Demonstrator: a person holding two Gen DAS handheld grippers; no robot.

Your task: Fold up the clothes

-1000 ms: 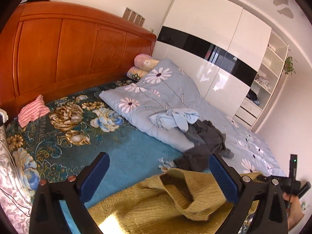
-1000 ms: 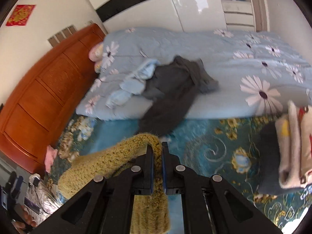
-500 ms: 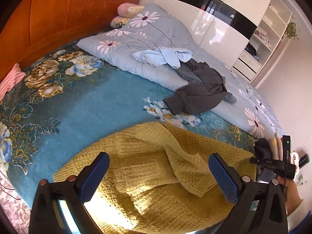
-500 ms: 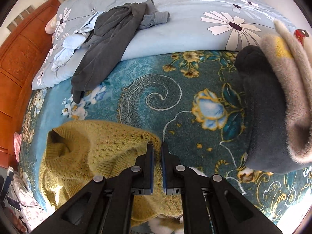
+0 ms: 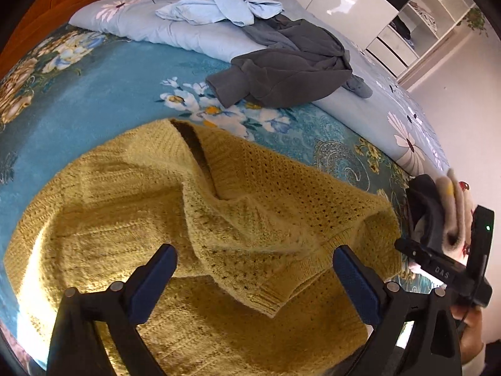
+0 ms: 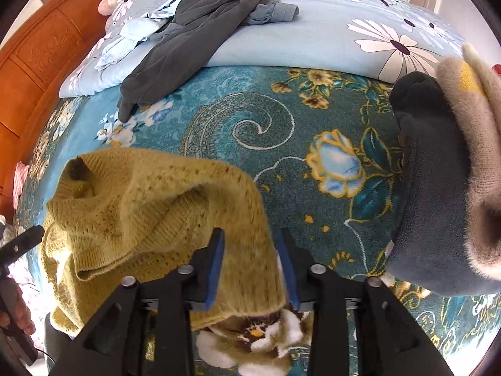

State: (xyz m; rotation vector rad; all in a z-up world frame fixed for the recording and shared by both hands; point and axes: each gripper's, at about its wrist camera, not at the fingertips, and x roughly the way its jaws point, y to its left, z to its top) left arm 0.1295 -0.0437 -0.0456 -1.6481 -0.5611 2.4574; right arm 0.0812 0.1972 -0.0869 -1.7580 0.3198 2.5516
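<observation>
A mustard-yellow knit sweater point(image 5: 219, 238) lies on the blue floral bedspread point(image 5: 103, 94), its neck opening toward the bed's middle. My left gripper point(image 5: 253, 279) is open wide just above the sweater's folded-over part. My right gripper point(image 6: 253, 266) stands open, its blue pads either side of the sweater's right edge point(image 6: 247, 225), which lies slack between them. The right gripper also shows in the left wrist view point(image 5: 451, 269) at the sweater's right side.
A dark grey garment point(image 5: 291, 65) and a light blue shirt point(image 5: 219, 9) lie on the pale blue daisy quilt point(image 6: 313, 34). A stack of folded clothes point(image 6: 438, 169) sits at the right. An orange wooden headboard point(image 6: 34, 59) and white wardrobe point(image 5: 391, 9) stand behind.
Both grippers have dropped lower over the bed. The right gripper, shut on the sweater's edge before, has opened, and the sweater now lies spread on the bedspread.
</observation>
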